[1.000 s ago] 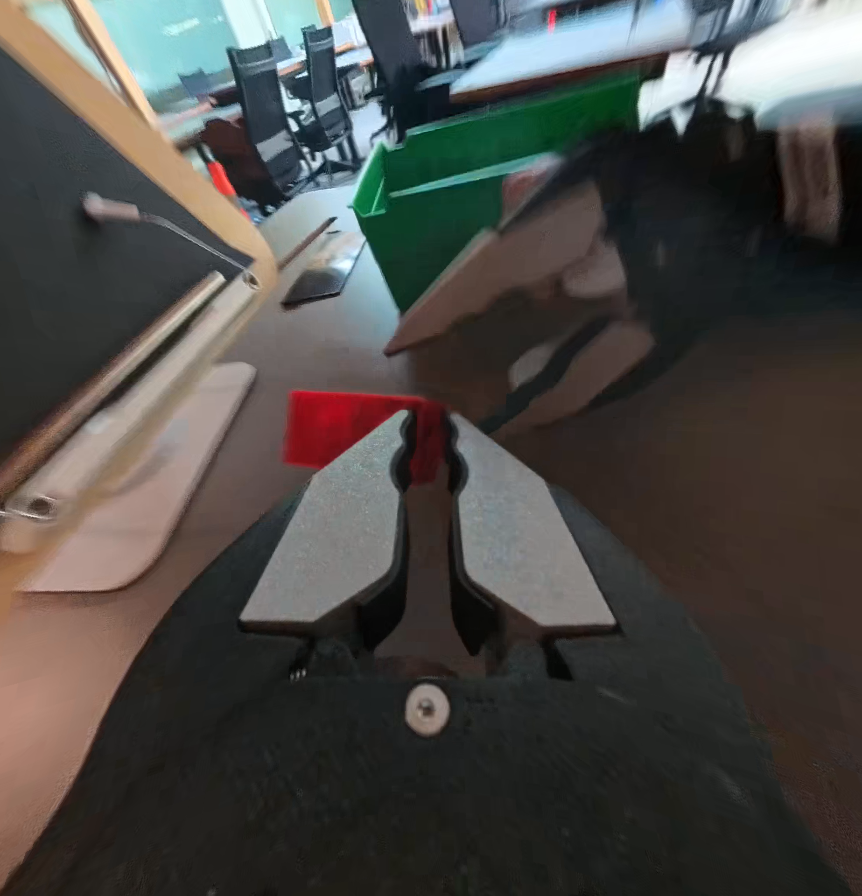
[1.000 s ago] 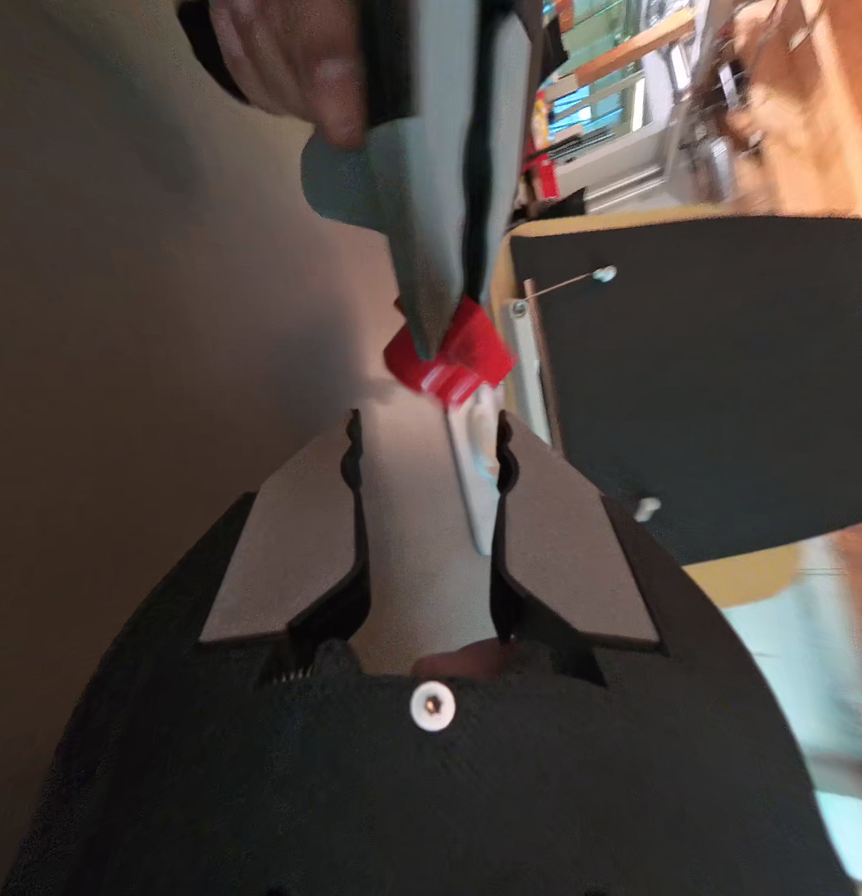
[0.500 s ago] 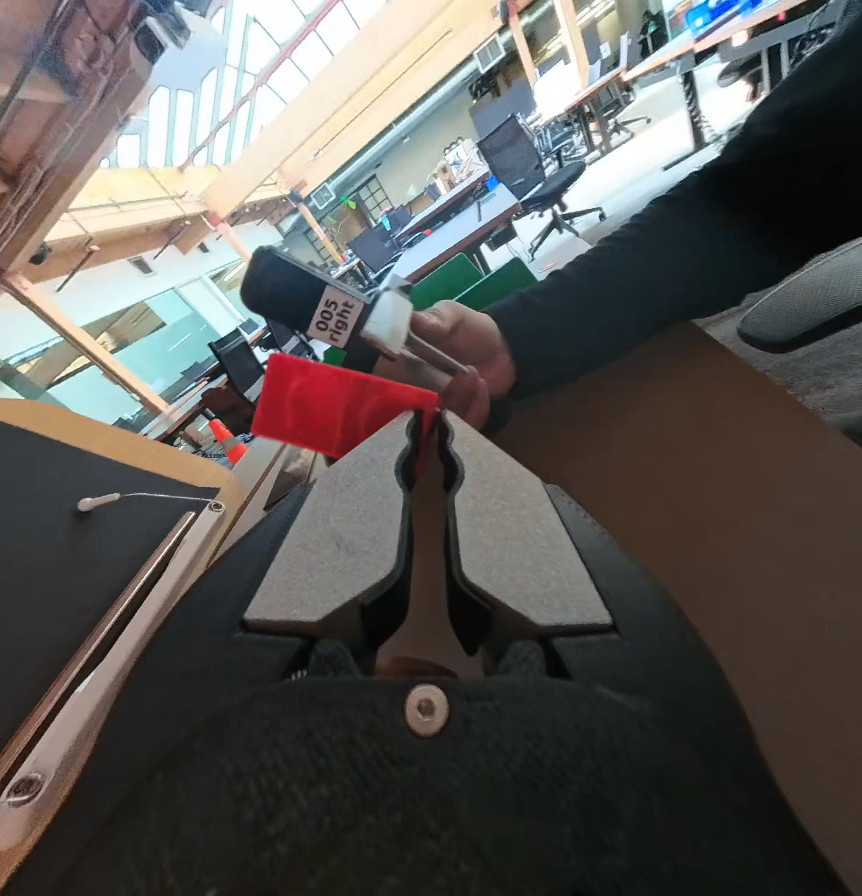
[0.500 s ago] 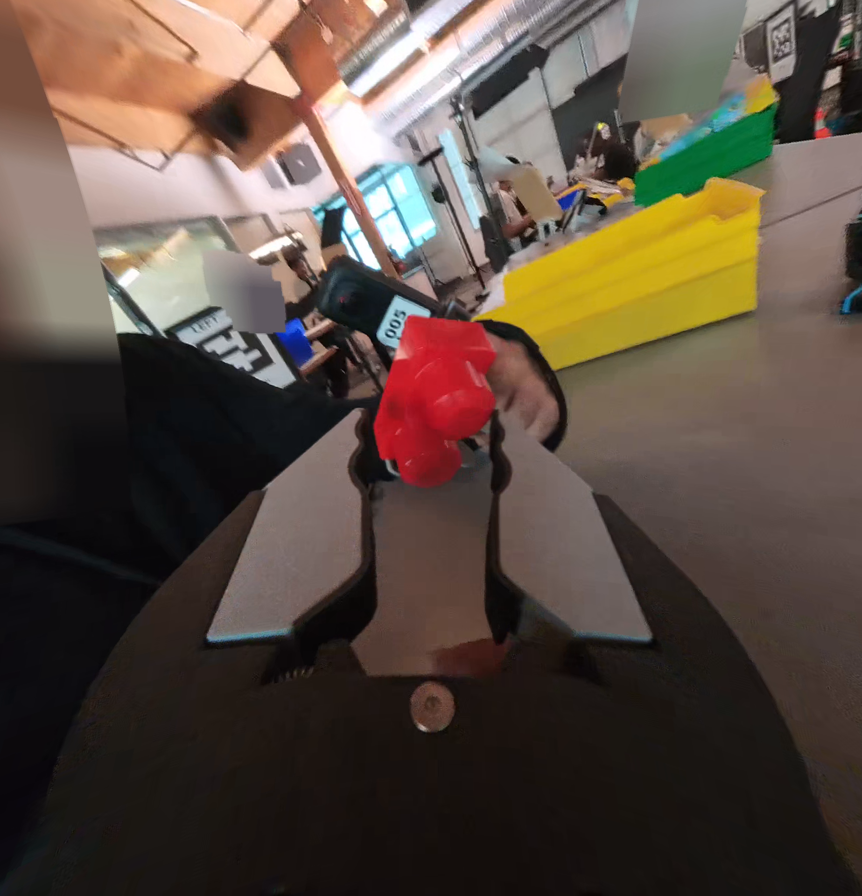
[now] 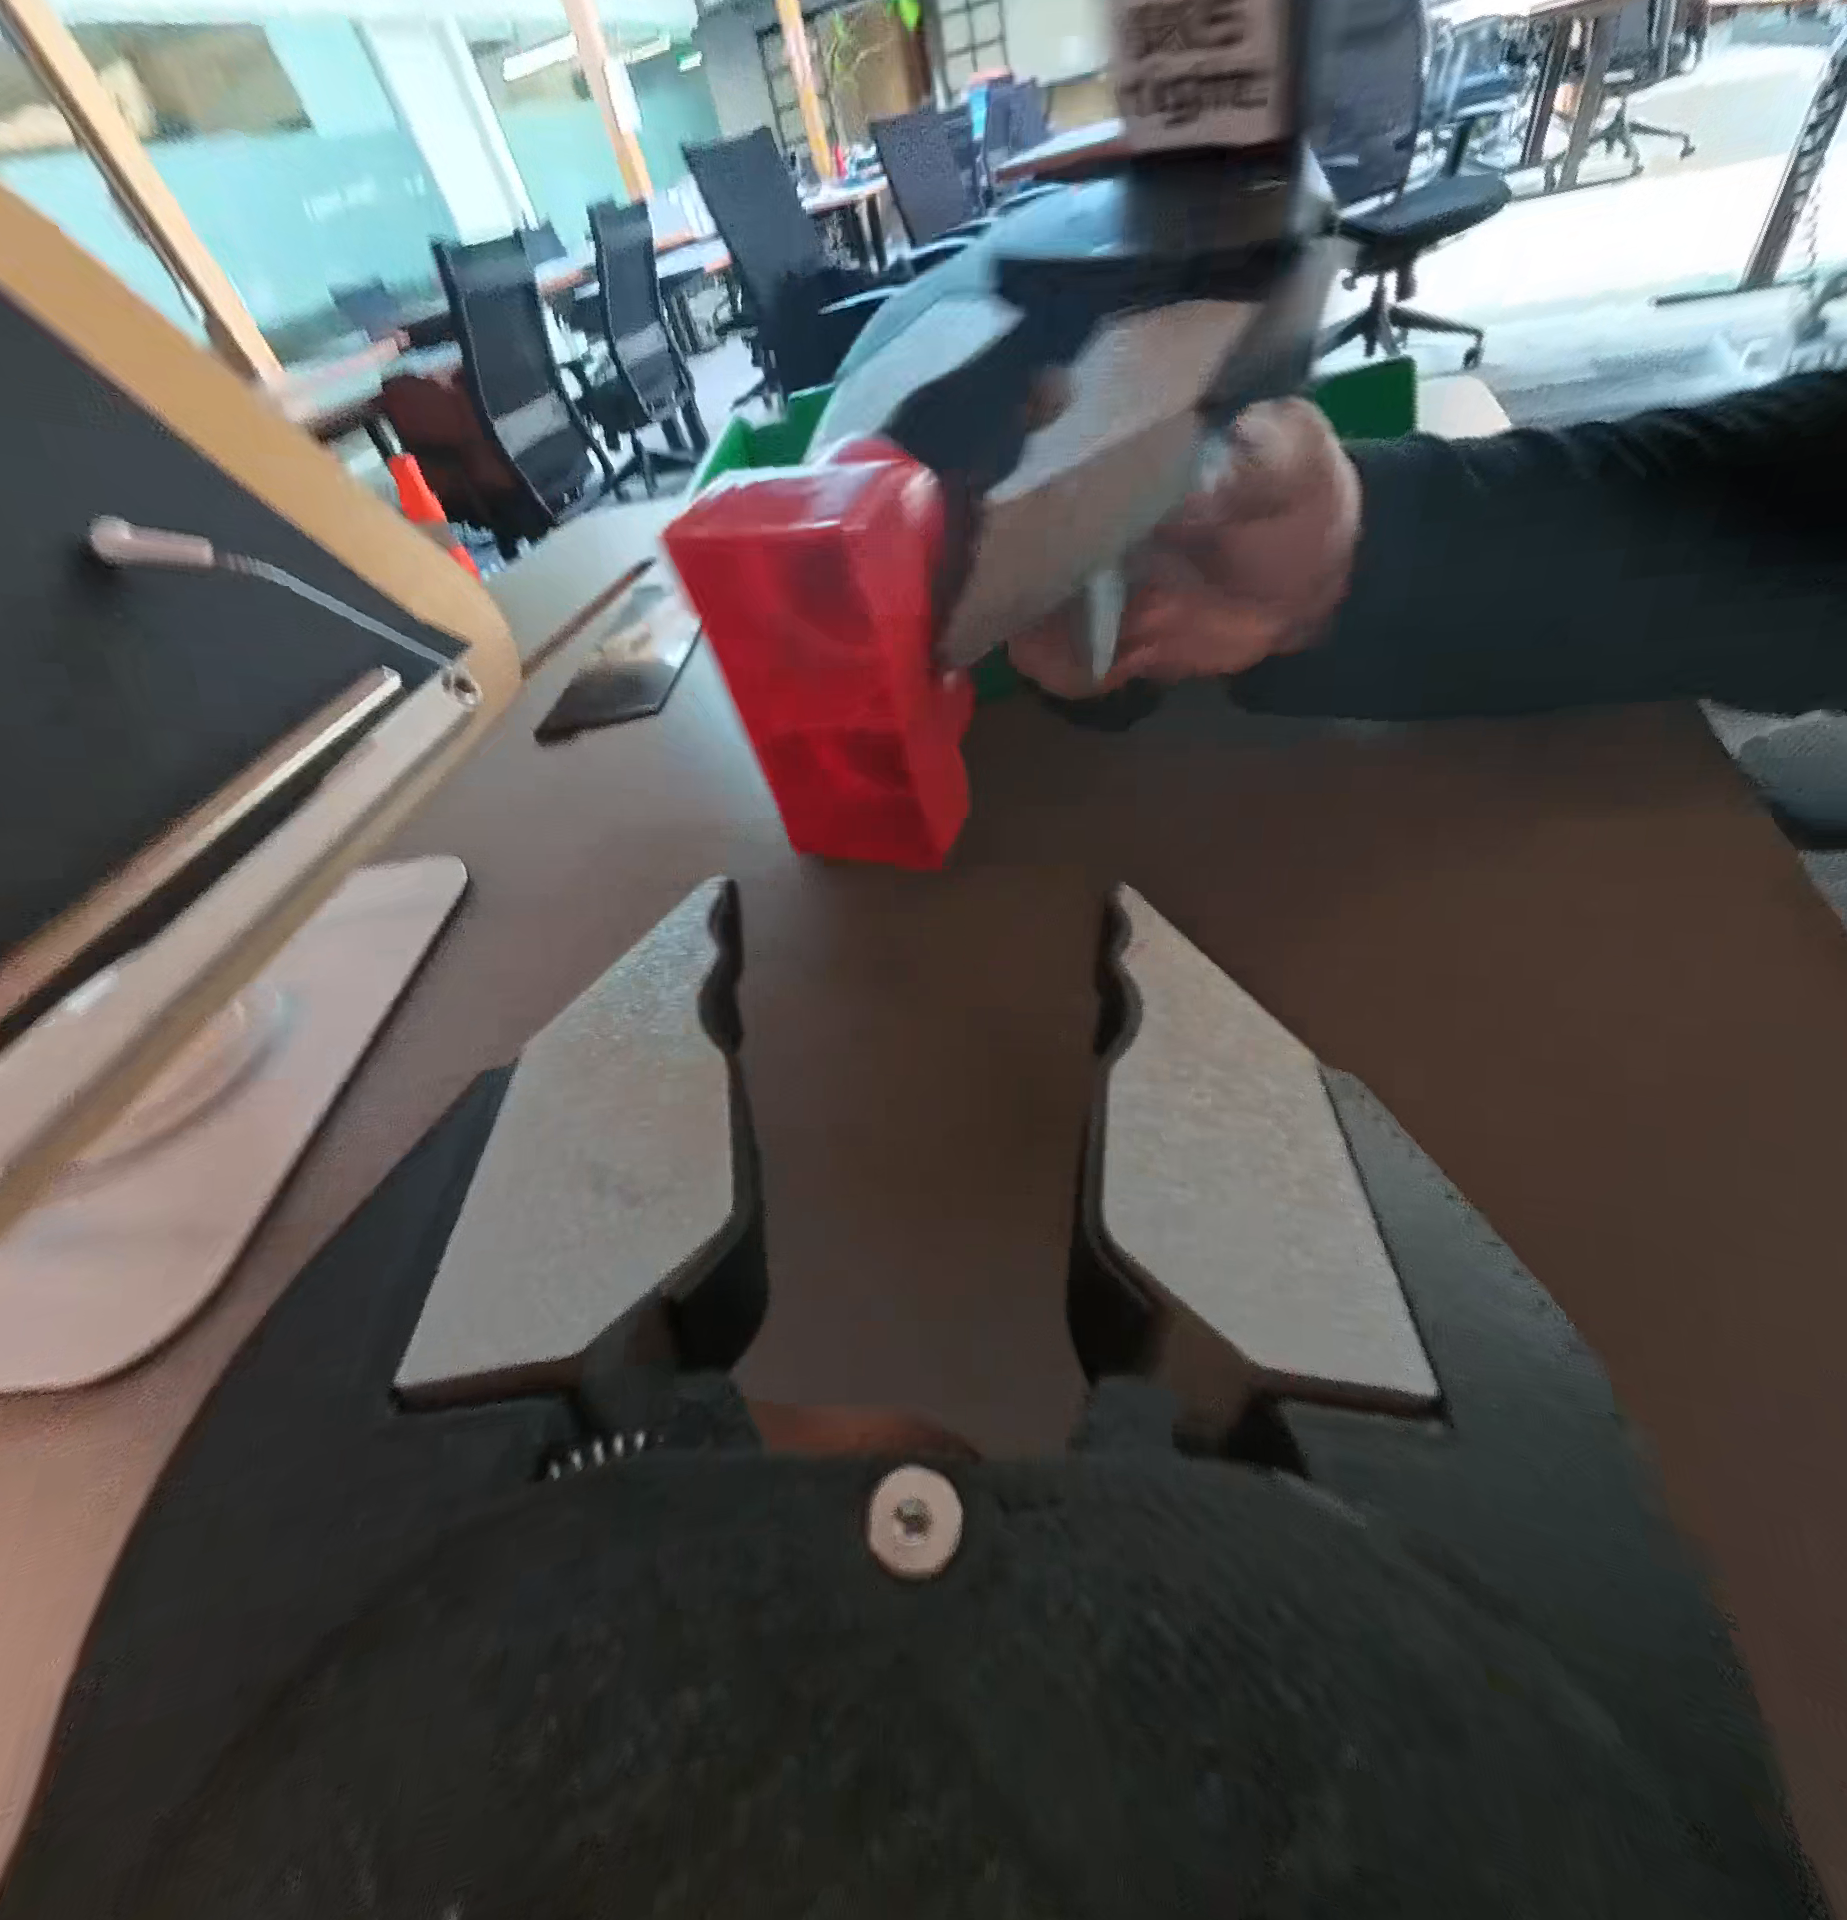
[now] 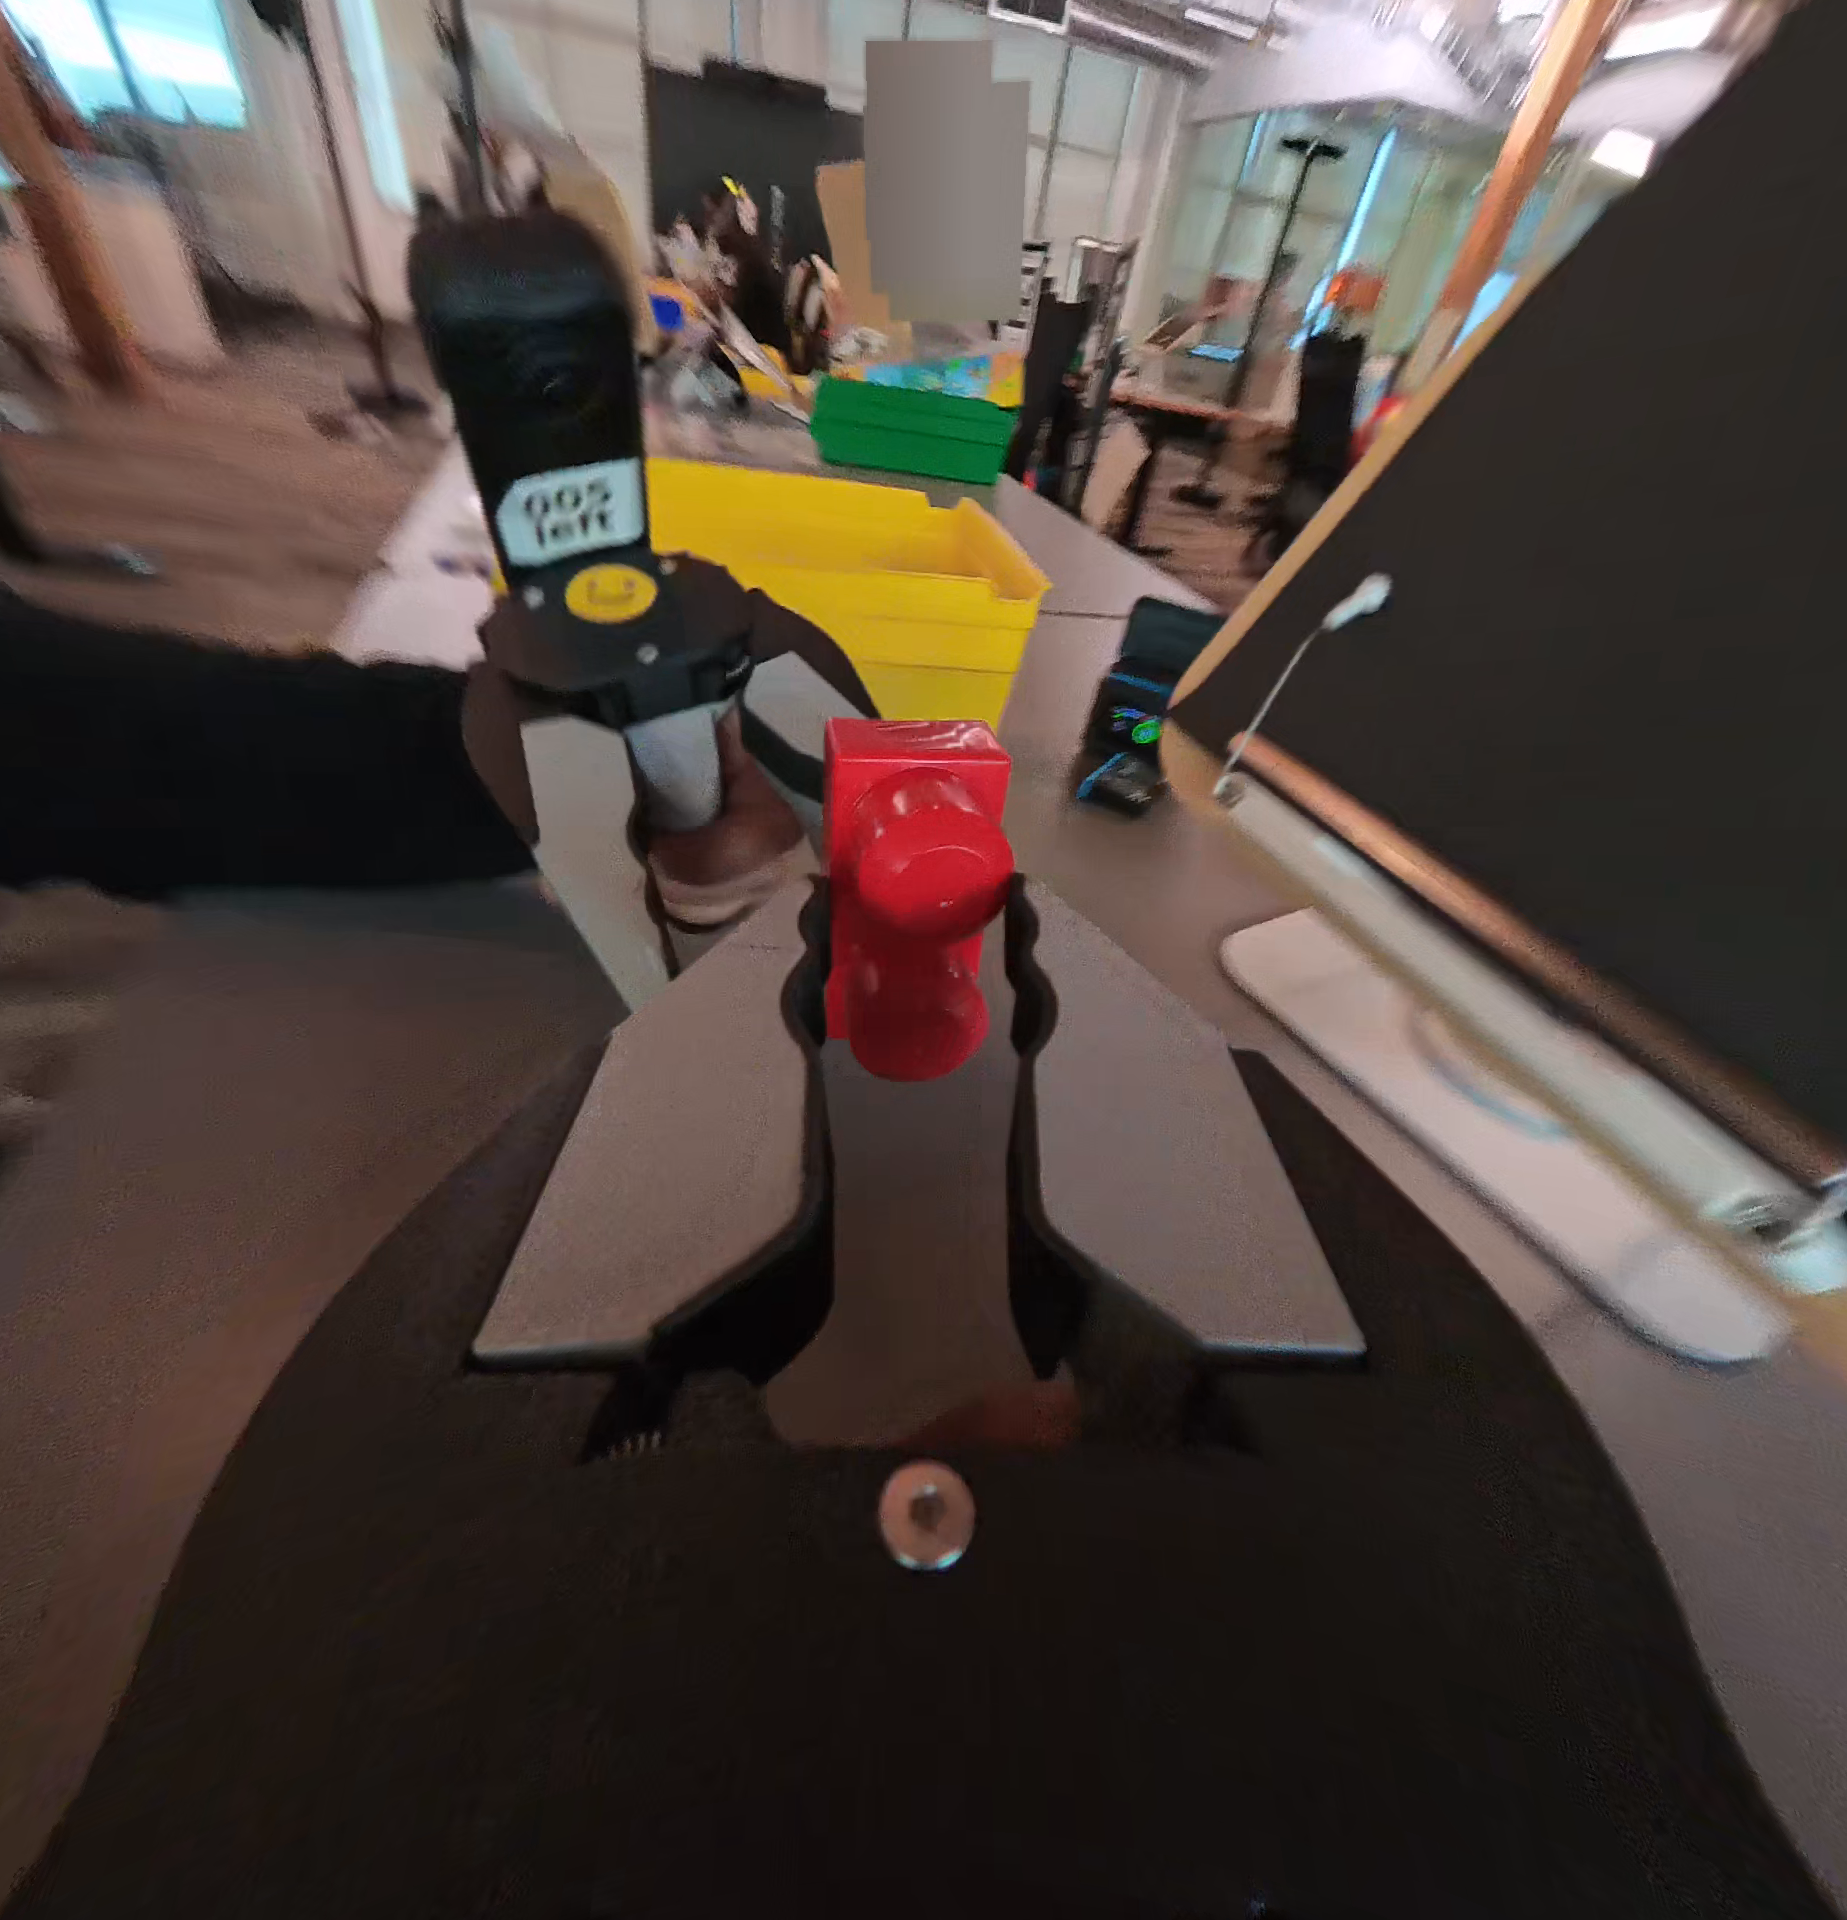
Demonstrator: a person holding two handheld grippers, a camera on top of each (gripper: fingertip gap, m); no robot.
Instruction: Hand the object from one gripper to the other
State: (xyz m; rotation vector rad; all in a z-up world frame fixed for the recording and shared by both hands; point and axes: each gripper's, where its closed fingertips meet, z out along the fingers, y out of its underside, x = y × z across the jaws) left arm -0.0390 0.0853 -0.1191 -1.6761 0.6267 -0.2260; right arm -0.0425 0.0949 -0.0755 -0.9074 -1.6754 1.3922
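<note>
The right gripper (image 6: 914, 966) is clamping the red block (image 6: 914, 894) between its fingertips, holding it clear above the brown table (image 5: 1418, 1039). The block's long axis is running roughly up and down as the left wrist view shows it, its open hollow underside turned toward the left gripper (image 5: 914, 935), its studs facing back along the right gripper's fingers. The left gripper is sitting with its jaws spread wide and holding nothing; the block (image 5: 825, 665) is hanging just ahead of them and slightly above, not touching. By my reading the handover itself looks done, and the right hand is the one now carrying the piece. Around them, a dark panel in a pale wooden frame (image 5: 171, 582) is standing on a flat light base (image 5: 223, 1164) at the table's edge. Farther off, a yellow bin (image 6: 877, 592) is resting on the tabletop, with a green bin (image 6: 908, 431) and office chairs (image 5: 514, 353) filling the open workroom behind.
</note>
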